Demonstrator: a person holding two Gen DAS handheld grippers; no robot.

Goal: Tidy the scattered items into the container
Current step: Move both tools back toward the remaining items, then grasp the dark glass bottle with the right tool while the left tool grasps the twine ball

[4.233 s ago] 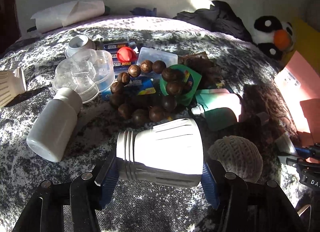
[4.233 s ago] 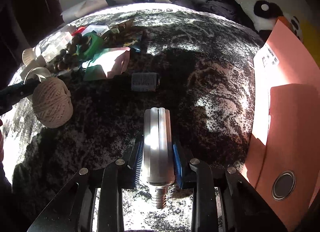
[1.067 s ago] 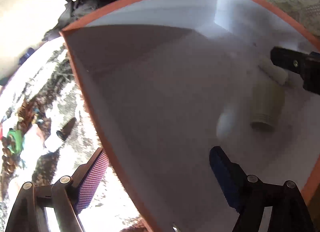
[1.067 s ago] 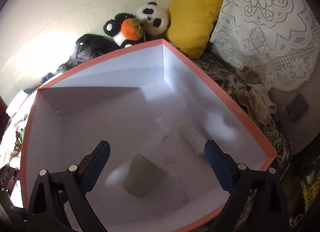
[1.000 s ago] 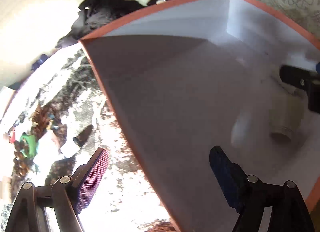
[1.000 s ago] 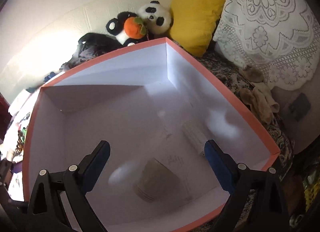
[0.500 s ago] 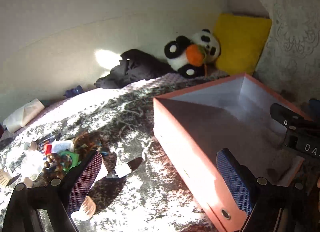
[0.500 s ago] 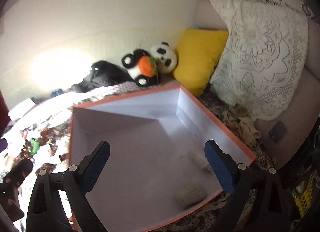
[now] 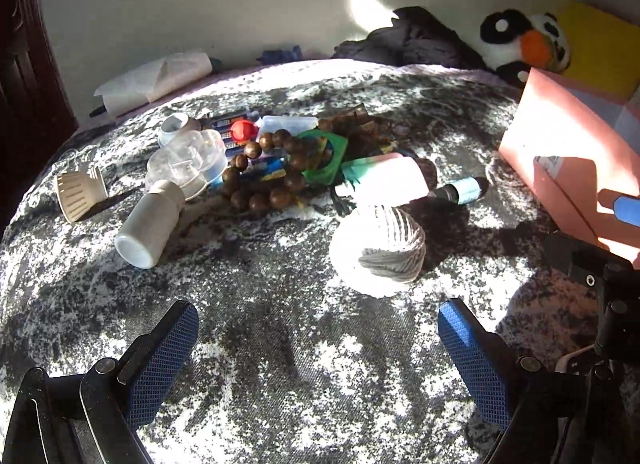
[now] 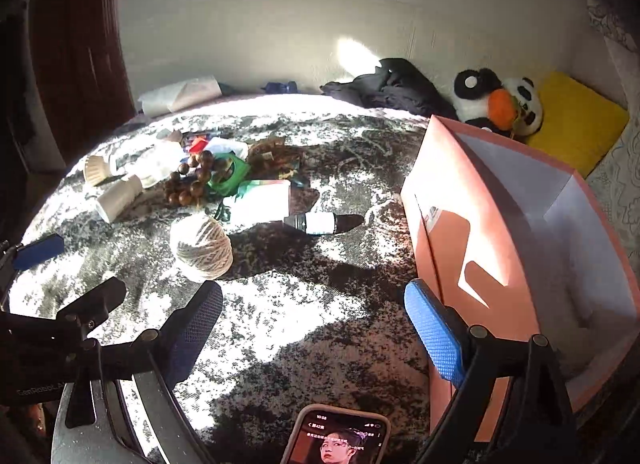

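Note:
My left gripper point(image 9: 318, 338) is open and empty, low over the grey mottled bedspread, just short of a ball of twine point(image 9: 380, 250). Behind the twine lies a heap: a white bottle point(image 9: 150, 219), a wooden bead bracelet point(image 9: 260, 175), a clear plastic case point(image 9: 186, 157), a green packet point(image 9: 324, 151), a pink-and-green pouch point(image 9: 384, 179) and a small dark vial point(image 9: 460, 191). My right gripper point(image 10: 314, 326) is open and empty beside the pink box point(image 10: 452, 203), which stands at the right. The twine point(image 10: 202, 246) and the vial point(image 10: 316, 223) also show in the right wrist view.
A white bulb housing point(image 9: 80, 191) lies left of the heap. A phone point(image 10: 340, 440) lies at the near edge below my right gripper. A panda toy point(image 10: 496, 101), a yellow cushion point(image 10: 576, 119) and dark clothes point(image 10: 392, 87) sit along the back wall.
Both grippers have left the box empty, after dropping their bulbs inside, and swung back to the bedspread. The left one now faces the twine and the heap.

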